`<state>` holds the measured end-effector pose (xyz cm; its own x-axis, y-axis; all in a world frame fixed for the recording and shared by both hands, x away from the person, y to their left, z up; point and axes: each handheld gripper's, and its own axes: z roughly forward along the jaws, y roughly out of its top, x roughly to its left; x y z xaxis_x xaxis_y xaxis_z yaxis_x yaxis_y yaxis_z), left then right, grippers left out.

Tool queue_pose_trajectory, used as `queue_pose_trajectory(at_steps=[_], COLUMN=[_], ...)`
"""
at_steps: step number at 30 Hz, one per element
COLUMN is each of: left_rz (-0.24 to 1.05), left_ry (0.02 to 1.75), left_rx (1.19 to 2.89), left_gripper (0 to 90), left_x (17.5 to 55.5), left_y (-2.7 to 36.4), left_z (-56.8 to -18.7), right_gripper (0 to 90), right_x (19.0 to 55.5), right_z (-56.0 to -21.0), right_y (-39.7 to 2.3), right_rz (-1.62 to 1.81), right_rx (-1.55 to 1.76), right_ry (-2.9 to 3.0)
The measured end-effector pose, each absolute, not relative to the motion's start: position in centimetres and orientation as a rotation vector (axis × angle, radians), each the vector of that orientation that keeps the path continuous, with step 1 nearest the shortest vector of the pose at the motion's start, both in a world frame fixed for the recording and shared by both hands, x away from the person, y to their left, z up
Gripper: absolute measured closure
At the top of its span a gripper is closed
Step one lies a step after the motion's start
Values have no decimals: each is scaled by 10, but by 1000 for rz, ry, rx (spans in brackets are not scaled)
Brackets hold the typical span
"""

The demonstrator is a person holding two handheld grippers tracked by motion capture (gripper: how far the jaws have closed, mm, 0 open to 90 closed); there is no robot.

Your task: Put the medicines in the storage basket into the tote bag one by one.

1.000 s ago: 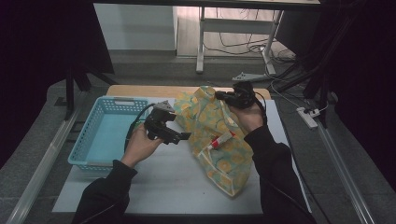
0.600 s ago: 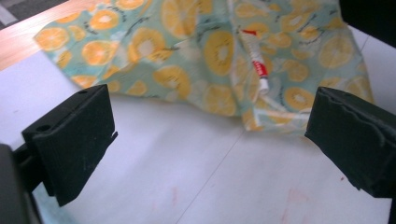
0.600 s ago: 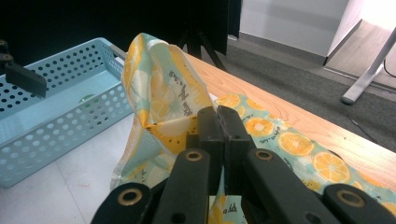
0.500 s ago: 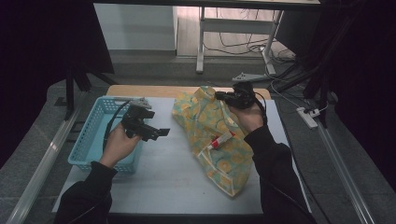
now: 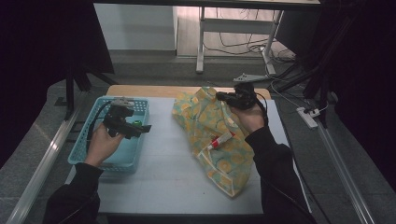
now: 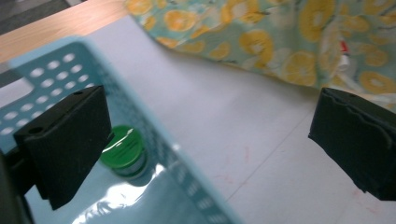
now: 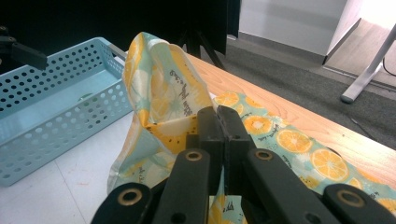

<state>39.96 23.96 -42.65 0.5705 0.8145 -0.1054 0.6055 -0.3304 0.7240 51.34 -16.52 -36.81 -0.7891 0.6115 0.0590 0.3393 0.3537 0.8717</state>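
A teal cloth bag printed with orange slices lies on the white table top, its far edge lifted. My right gripper is shut on that lifted edge, and in the right gripper view its jaws pinch the fabric. A white tube with a red cap lies at the bag's mouth. My left gripper hovers over the blue basket, open with nothing between its jaws. A green-capped bottle lies in the basket below the left jaw.
The table's wooden far edge runs behind the basket and bag. Bare white table top lies between basket and bag. A power strip sits on the floor at the right, and white table legs stand beyond.
My left gripper has travelled left from beside the bag to above the basket. The right gripper and the bag edge have stayed still.
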Motion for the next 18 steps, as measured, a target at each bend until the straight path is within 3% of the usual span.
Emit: queue_pose_trajectory(at_steps=[18], left_rz=[406], left_ry=[1323], left_rx=[2040], left_gripper=[0], left_x=[421], left_y=[280], left_z=[-464], right_gripper=[896], right_x=[514], right_z=[-371], right_y=[-164], right_rz=[1406], right_rx=[852], right_ry=[2347])
